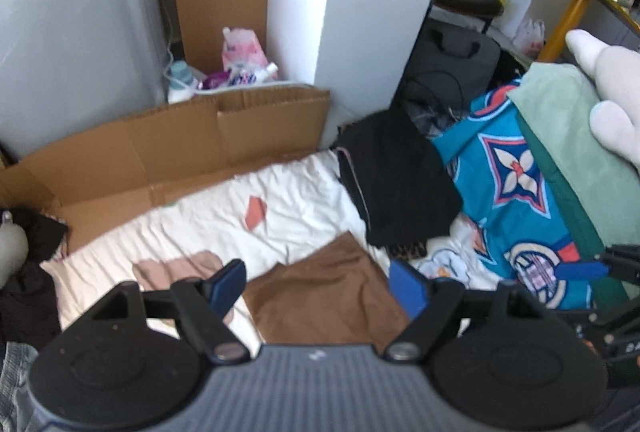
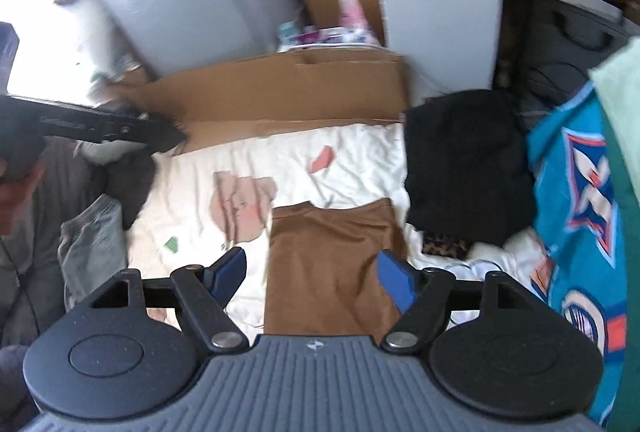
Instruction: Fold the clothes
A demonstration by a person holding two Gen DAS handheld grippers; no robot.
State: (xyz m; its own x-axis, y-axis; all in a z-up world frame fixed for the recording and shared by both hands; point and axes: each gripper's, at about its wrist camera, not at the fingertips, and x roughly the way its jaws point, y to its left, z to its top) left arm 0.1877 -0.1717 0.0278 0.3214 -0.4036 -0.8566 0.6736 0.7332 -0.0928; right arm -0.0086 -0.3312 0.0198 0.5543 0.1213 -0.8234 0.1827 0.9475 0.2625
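A dark clothes heap (image 1: 24, 272) crowds the white sheet's (image 1: 200, 216) left edge, flattened cardboard (image 1: 180, 140) borders its far side, and its middle lies open. The sticker on the grey appliance (image 1: 80, 32) is too blurred to read. The folded brown garment (image 2: 332, 264) lies on the sheet below both tools. The left gripper (image 1: 320, 286) and right gripper (image 2: 314, 278) gape wide, holding nothing. Black clothing (image 2: 464, 160) and a teal patterned cloth (image 2: 576, 216) crowd the right.
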